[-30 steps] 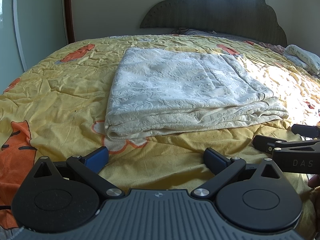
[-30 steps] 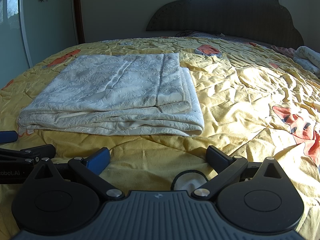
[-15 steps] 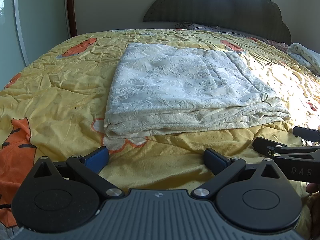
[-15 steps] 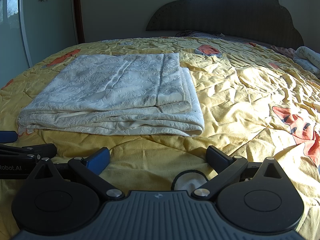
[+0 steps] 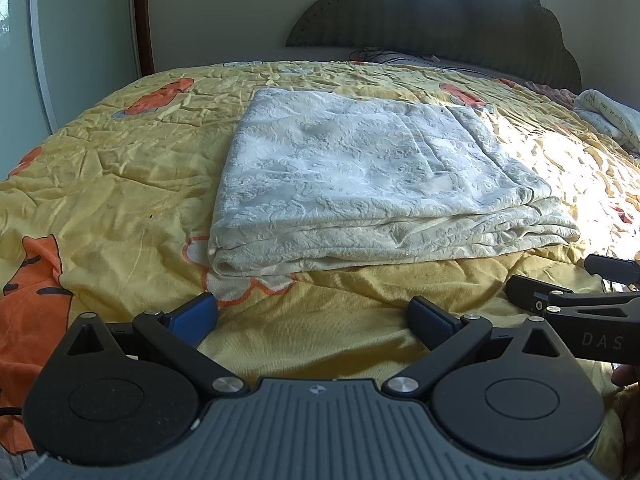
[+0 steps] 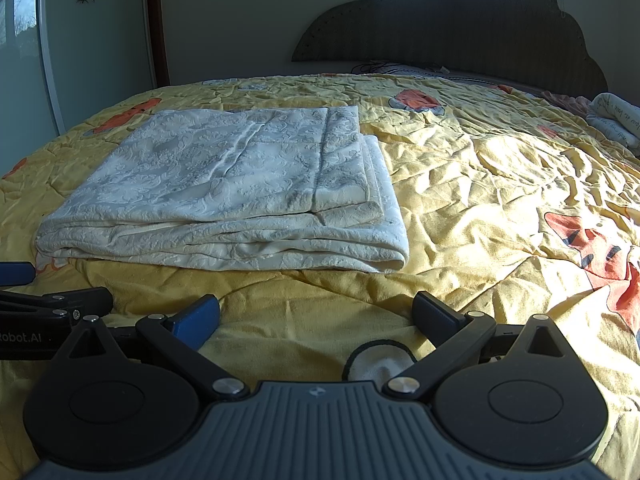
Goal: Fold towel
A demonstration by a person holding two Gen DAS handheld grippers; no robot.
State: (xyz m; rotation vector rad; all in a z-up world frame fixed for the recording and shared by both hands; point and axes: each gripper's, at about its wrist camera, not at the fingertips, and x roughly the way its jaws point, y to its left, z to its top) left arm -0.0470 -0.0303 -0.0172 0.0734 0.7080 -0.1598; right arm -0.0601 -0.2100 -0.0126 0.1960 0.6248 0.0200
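Yellow bedspread (image 5: 120, 184) with orange cartoon prints fills the scene, a dark scalloped headboard (image 6: 460, 20) rising behind it. Resting on it, the white towel (image 5: 360, 184) lies folded into a flat stack of layers, thick edge facing the cameras. Left gripper (image 5: 312, 316) hovers low just short of that edge, jaws spread wide, gripping nothing. Right gripper (image 6: 316, 316) sits beside it, equally wide and empty, off the towel's right corner.

Embossed cloth towel (image 5: 360, 184), matt
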